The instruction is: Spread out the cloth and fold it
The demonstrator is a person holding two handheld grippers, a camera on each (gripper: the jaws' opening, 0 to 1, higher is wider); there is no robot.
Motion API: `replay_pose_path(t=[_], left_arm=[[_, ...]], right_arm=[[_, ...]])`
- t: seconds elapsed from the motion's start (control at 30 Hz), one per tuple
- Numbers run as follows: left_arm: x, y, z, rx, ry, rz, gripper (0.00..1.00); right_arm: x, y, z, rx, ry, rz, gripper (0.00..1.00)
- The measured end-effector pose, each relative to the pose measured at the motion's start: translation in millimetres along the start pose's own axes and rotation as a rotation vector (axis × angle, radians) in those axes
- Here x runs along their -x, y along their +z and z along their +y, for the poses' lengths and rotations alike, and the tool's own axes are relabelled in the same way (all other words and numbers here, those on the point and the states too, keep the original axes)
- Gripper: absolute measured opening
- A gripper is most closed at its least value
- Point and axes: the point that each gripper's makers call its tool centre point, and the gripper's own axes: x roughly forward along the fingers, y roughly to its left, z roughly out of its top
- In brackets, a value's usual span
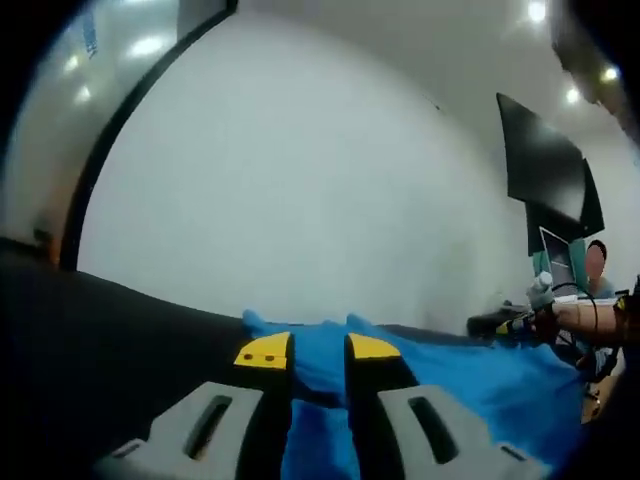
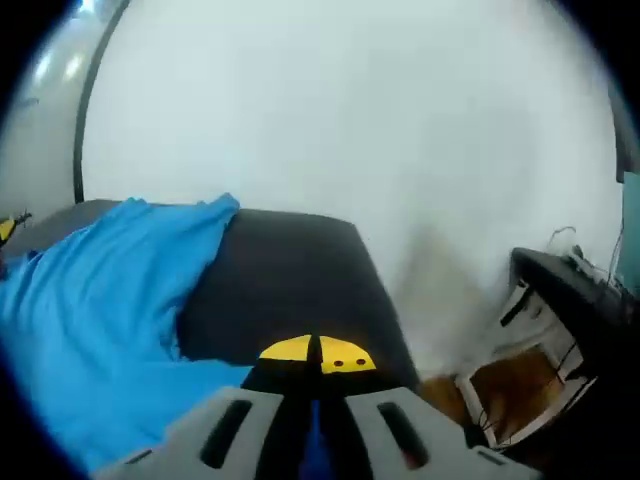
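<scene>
Place: office or lab-type room.
Walls: plain white wall (image 1: 300,180); recessed ceiling lights (image 1: 538,10).
Work surface: dark table (image 2: 290,280).
Equipment: wall-mounted dark screen (image 1: 540,160); side desk with cables (image 2: 570,275).

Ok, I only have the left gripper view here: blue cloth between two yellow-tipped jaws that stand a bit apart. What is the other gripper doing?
Observer: In the right gripper view the right gripper has its jaws closed together on an edge of the blue cloth.
Operator: Is the cloth spread flat yet?
Observer: No. From that side it rises in a rumpled fold, with one corner draped back over the dark table.
Operator: Anything beyond the table's end?
Observer: Yes, a white unit with an open wooden compartment stands past the table's far corner.
</scene>
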Motion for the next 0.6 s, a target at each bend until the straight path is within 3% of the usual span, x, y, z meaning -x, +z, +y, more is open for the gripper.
replay_pose_path(t=[0.07, 0.1, 0.13, 0.2, 0.23, 0.27, 0.37, 0.4, 0.43, 0.47, 0.6], left_arm=[[0, -0.2, 0.1, 0.0, 0.0, 0.0, 0.23], [0, -0.7, 0.2, -0.002, 0.001, 0.003, 0.23], [0, -0.9, 0.1, -0.003, 0.001, 0.004, 0.23], [-1, -0.7, -0.1, -0.003, -0.001, 0.002, 0.23], [-1, -0.5, 0.0, -0.003, 0.0, 0.001, 0.23], [0, -0.6, 0.2, -0.003, 0.0, 0.001, 0.23], [-1, -1.5, 0.4, -0.007, 0.002, 0.006, 0.23], [-1, -2.1, 0.2, -0.009, 0.001, 0.01, 0.23], [-1, -2.4, -0.1, -0.012, 0.002, 0.011, 0.23], [-1, -2.9, -0.1, -0.015, 0.005, 0.013, 0.23], [-1, -3.0, -0.2, -0.024, 0.007, 0.016, 0.23]], right_arm=[[3, 1.7, 0, -0.03, 0.018, 0.018, 0.0], [6, 1.7, 4, -0.087, 0.032, 0.017, 0.0], [7, -0.3, 14, -0.105, 0.077, 0.02, 0.0], [10, -21.5, 37, -0.033, 0.178, 0.11, 0.17], [12, -34.3, 49, 0.016, 0.23, 0.166, 0.19], [11, -43.1, 56, 0.011, 0.249, 0.196, 0.17], [-1, -49.0, 52, 0.03, 0.206, 0.213, 0.13], [-5, -49.2, 49, 0.093, 0.201, 0.215, 0.09], [-7, -45.0, 50, 0.082, 0.203, 0.19, 0.05], [-8, -43.7, 39, 0.1, 0.144, 0.198, 0.0], [-6, -9.1, 28, 0.092, 0.11, 0.069, 0.0]])
